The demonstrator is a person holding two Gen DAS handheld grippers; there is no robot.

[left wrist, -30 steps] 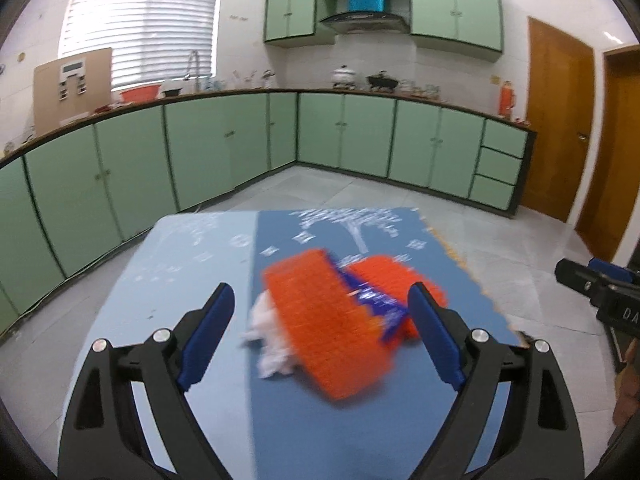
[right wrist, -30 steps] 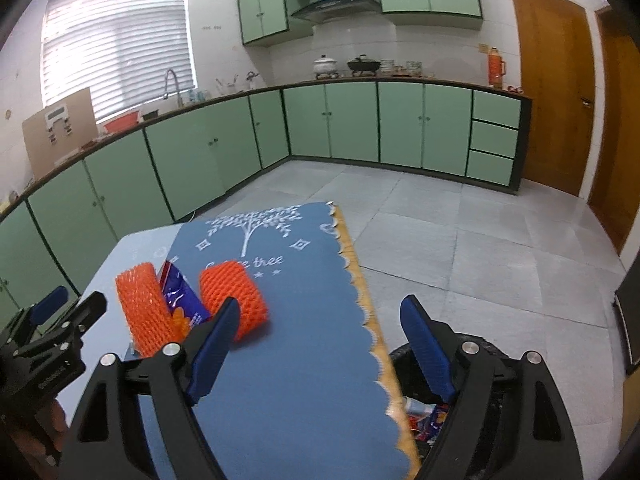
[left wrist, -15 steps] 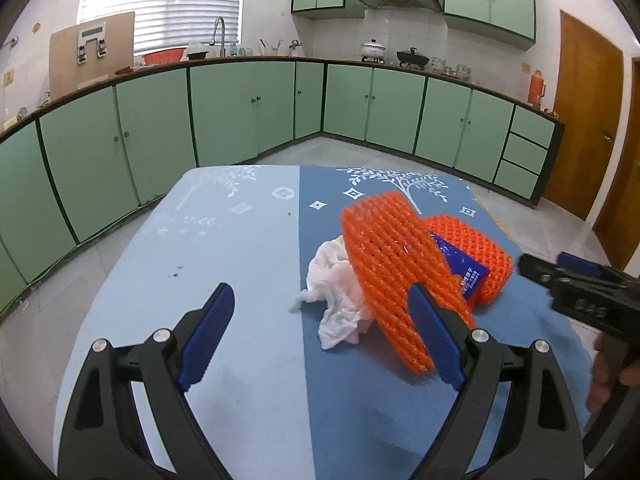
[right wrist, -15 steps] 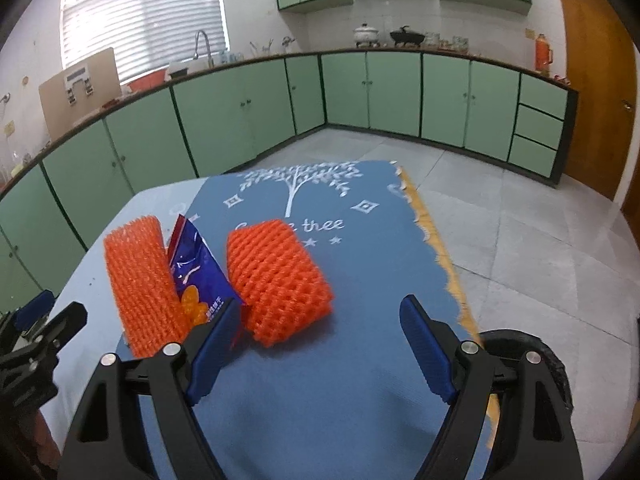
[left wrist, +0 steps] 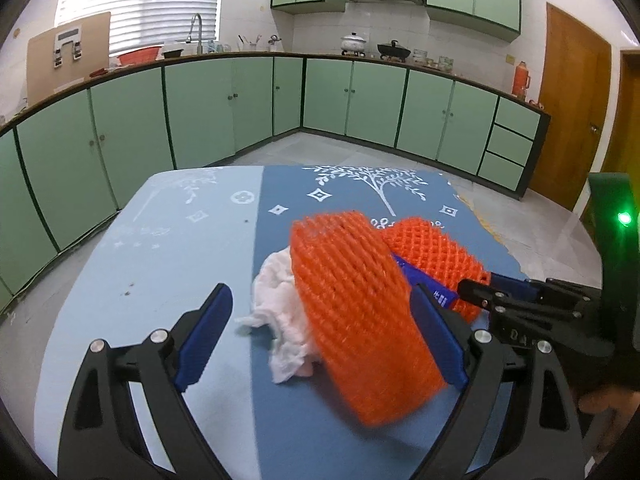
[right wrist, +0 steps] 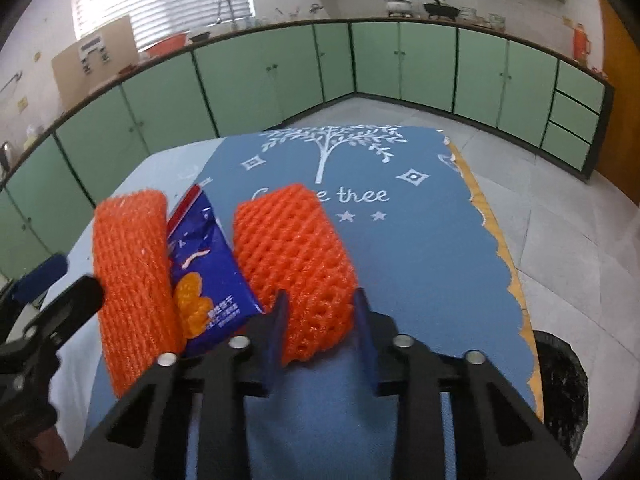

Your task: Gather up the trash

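Note:
Two orange foam fruit nets, a blue snack wrapper and a crumpled white tissue lie together on the blue tablecloth. My right gripper [right wrist: 320,324] is shut on the near end of the right foam net [right wrist: 292,256]. The blue wrapper [right wrist: 208,268] leans between it and the left foam net [right wrist: 132,276]. My left gripper [left wrist: 320,340] is open around the left foam net [left wrist: 356,312] and the tissue [left wrist: 280,312], not squeezing them. The right gripper also shows in the left wrist view [left wrist: 480,296] at the far net [left wrist: 436,256].
A black-lined trash bin [right wrist: 560,384] stands on the floor by the table's right edge. The table [right wrist: 420,240] carries a blue cloth with a scalloped yellow border. Green kitchen cabinets [left wrist: 240,112] line the walls beyond.
My right gripper moved forward and closed on the right foam net. My left gripper moved in closer around the left net and tissue, still open.

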